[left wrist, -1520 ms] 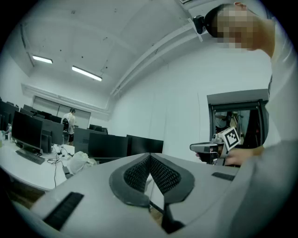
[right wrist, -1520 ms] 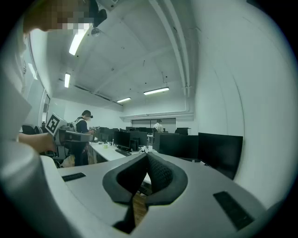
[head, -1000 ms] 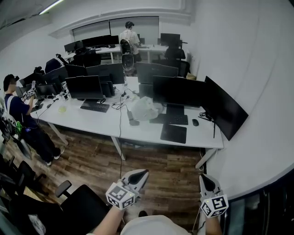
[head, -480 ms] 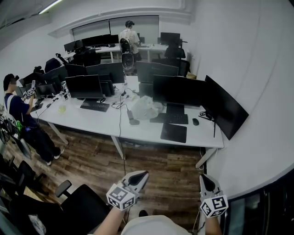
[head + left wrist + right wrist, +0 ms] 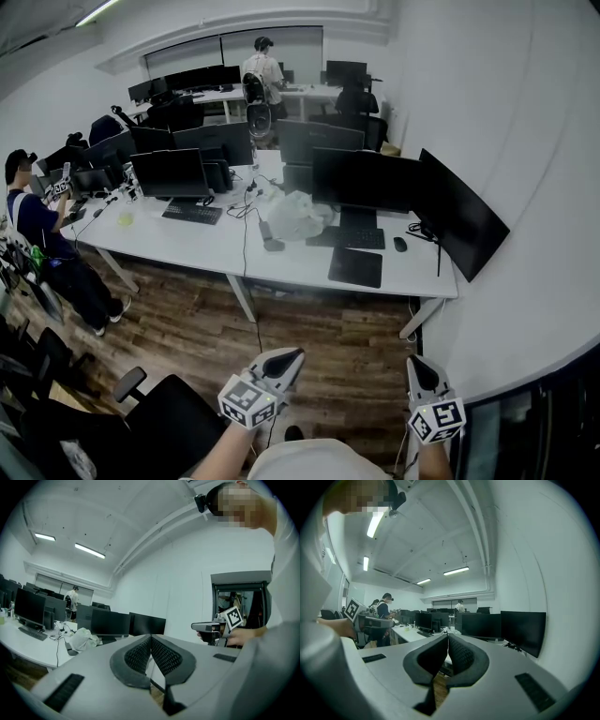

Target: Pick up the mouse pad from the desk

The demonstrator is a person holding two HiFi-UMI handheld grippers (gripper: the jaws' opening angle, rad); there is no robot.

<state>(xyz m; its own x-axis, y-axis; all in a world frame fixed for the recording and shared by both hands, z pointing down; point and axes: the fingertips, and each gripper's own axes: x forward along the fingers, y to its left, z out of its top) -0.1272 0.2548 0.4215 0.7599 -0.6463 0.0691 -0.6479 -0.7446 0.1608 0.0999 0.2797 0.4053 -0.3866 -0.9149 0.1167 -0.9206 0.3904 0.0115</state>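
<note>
The mouse pad [image 5: 355, 267] lies flat on the desk [image 5: 187, 246] by the desk's front edge, its long side along that edge. It is well ahead of both grippers, perhaps slightly nearer the right gripper [image 5: 416, 366] than the left gripper [image 5: 289, 357]. Both pairs of jaws are pressed together, empty.
</note>
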